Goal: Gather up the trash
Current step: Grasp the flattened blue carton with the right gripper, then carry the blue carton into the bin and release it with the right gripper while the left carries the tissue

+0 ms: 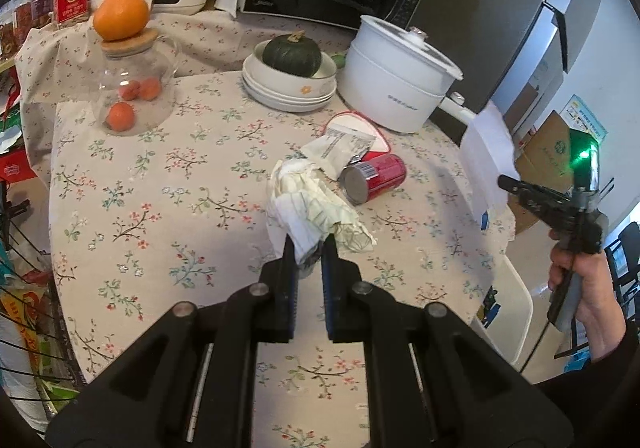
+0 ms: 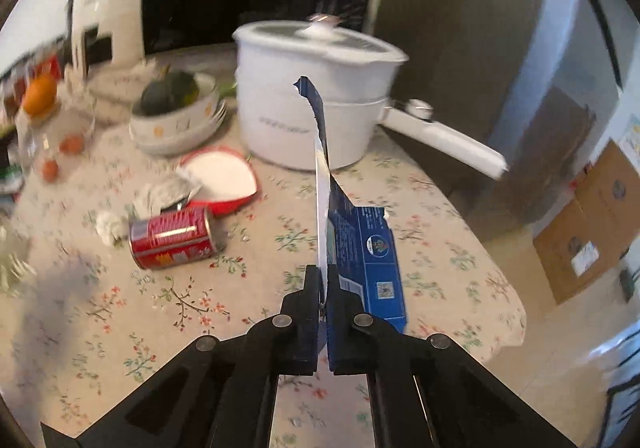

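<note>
- Presently on view: a round table (image 1: 168, 183) under a beige cloth printed with small floral sprigs, matte and slightly wrinkled.
- Left gripper (image 1: 309, 244): black, angular fingers with blue pads, jaws narrow and pinching the near end of a crumpled paper wad (image 1: 316, 207) (white with faint green print, soft and creased), which stretches away from the fingertips over the cloth.
- Red can (image 1: 374, 177): cylindrical, metal, lying on its side just beyond the wad, its grey end facing the left wrist view.
- Torn foil-and-paper wrapper (image 1: 340, 147): flat and crinkled, resting against the can and overlapping a shallow white dish with a red rim (image 1: 378, 135).
- Right gripper (image 2: 324, 288): jaws closed tight on a flattened blue carton (image 2: 372, 248) (thin card, glossy print, white inside), clamped edge-on so one torn flap stands up above the fingertips; the carton hangs clear of the table.
- From the left wrist view the same carton shows as a pale sheet held aloft at the table's right edge, with a hand (image 1: 576, 280) around the gripper handle.
- White electric pot (image 1: 396, 75): smooth plastic, glass lid, long handle.
- Dark green squash (image 1: 292, 53): ribbed, seated in stacked white bowls (image 1: 280, 91).
- Glass jar (image 1: 134, 87): cork lid, an orange (image 1: 120, 15) on top.
</note>
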Action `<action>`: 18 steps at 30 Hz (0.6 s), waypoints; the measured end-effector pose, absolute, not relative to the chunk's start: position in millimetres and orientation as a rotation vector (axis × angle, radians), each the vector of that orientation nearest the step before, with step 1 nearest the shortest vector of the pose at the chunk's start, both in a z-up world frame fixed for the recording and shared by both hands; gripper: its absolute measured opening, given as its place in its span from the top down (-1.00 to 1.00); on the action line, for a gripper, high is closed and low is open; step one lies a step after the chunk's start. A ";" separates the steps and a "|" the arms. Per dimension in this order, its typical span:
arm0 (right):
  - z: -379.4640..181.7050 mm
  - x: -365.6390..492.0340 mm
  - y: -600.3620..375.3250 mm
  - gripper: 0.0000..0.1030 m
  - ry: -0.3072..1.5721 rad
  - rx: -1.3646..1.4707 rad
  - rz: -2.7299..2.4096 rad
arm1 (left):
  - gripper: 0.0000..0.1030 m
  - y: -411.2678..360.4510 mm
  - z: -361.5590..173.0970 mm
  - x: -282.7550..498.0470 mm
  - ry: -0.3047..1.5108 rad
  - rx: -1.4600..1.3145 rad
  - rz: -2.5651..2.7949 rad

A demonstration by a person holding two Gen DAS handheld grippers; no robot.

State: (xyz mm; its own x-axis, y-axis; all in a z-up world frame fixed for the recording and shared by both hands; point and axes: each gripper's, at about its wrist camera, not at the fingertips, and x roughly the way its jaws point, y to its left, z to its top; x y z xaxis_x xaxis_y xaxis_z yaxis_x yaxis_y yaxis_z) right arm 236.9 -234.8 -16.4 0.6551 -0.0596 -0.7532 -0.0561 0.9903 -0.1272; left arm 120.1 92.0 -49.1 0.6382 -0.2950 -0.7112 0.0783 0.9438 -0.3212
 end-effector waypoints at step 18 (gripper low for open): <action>39.3 148.5 -330.5 0.95 0.818 0.107 0.038 | 0.77 8.2 -31.6 111.1 0.848 -0.218 -0.395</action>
State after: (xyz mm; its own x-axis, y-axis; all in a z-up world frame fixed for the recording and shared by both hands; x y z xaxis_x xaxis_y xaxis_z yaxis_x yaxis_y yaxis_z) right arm 148.5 -330.5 39.3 0.6836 0.0754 -0.7260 0.0077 0.9939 0.1104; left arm 111.1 8.2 -31.6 0.5950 -0.4224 -0.6837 0.2513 0.9059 -0.3409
